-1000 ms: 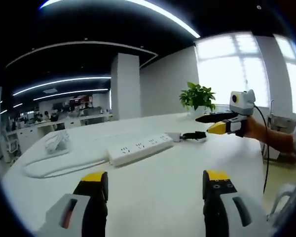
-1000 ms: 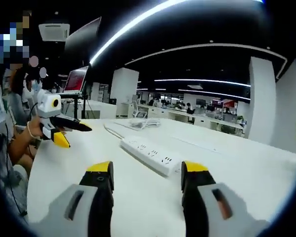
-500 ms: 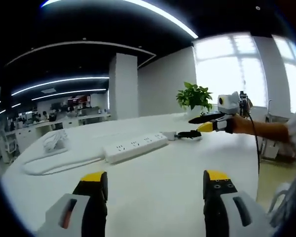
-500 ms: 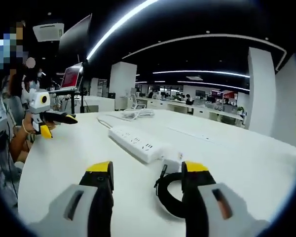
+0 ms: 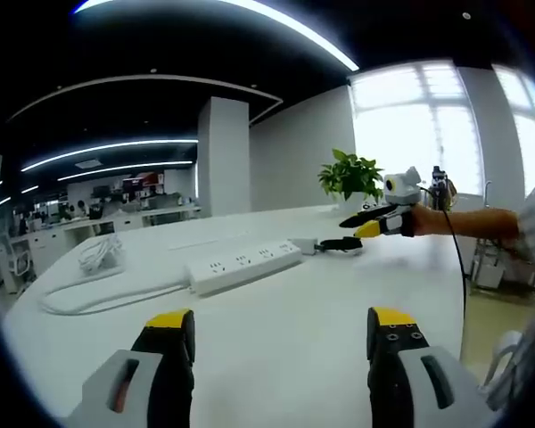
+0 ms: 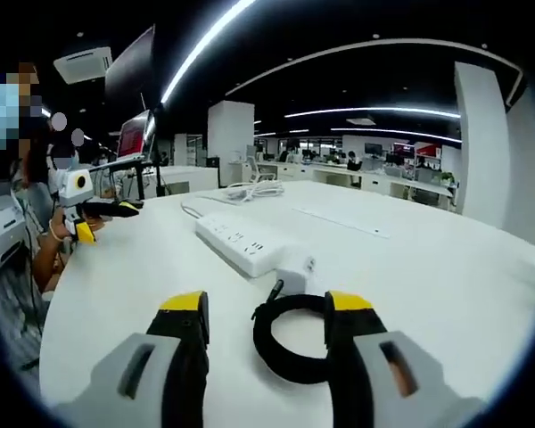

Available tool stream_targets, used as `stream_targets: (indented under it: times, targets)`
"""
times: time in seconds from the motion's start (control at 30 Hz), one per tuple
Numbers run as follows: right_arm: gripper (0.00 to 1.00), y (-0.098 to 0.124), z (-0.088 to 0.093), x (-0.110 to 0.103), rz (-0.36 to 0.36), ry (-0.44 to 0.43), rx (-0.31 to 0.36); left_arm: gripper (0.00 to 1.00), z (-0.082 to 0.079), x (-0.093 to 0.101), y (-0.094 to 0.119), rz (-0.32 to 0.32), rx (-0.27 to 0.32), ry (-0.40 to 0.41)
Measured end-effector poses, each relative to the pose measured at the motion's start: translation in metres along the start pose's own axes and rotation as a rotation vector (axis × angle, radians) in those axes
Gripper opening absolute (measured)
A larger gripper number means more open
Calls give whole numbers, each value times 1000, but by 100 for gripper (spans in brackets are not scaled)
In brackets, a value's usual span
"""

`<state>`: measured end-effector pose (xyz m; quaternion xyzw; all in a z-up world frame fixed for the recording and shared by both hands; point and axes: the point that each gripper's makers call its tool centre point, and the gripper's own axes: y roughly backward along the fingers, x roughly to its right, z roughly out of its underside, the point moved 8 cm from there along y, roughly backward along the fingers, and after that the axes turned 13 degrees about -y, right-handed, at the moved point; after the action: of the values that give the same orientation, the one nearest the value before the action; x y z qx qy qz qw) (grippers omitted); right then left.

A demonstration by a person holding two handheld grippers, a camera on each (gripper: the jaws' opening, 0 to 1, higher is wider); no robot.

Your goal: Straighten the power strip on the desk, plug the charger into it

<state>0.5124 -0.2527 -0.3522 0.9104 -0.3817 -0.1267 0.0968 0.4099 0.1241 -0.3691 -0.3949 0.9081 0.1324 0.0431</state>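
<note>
Over the last second the right gripper (image 6: 266,325) has come forward toward the charger (image 6: 292,269), whose black cable coil (image 6: 290,339) now lies between its spread yellow-tipped jaws, where before only the power strip (image 6: 239,245) stood ahead of them. The left gripper (image 5: 272,330) has barely shifted; the power strip (image 5: 242,266) stays ahead of it across the desk (image 5: 285,357).

Taking the power strip as the landmark: in the right gripper view the white charger body sits at its near end, touching or just beside it, and the coil lies on the desk on the nearer side of the charger. The strip's own white cord (image 6: 241,192) trails off from its far end. In the left gripper view the right gripper (image 5: 374,221) hovers over the charger (image 5: 308,246) at the strip's right end.

Both grippers are open, holding nothing; the left one's jaws stand wide over bare desk.

The charger body looks small, light and rigid, with smooth plastic faces that may slip, so a squeeze across its flat sides seems best. The coil is soft and springy and would flop or drag if grabbed instead. The strip is long, stiff and light; it will likely slide on the smooth top, so the left gripper may need to pin it during plugging.
</note>
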Motion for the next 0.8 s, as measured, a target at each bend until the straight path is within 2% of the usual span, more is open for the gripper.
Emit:
stream_targets:
  times: [0.27, 0.57, 0.7, 0.8]
  targets:
    - [50, -5, 6, 2, -35, 51, -118, 80, 2, 0, 2, 0, -2, 6]
    - [48, -12, 11, -1, -56, 87, -206, 79, 5, 2, 2, 15, -6, 10]
    - [47, -14, 10, -2, -56, 133, -257, 79, 5, 2, 1, 15, -10, 10]
    - [44, -15, 9, -2, -61, 145, -286, 79, 5, 2, 1, 18, -9, 11]
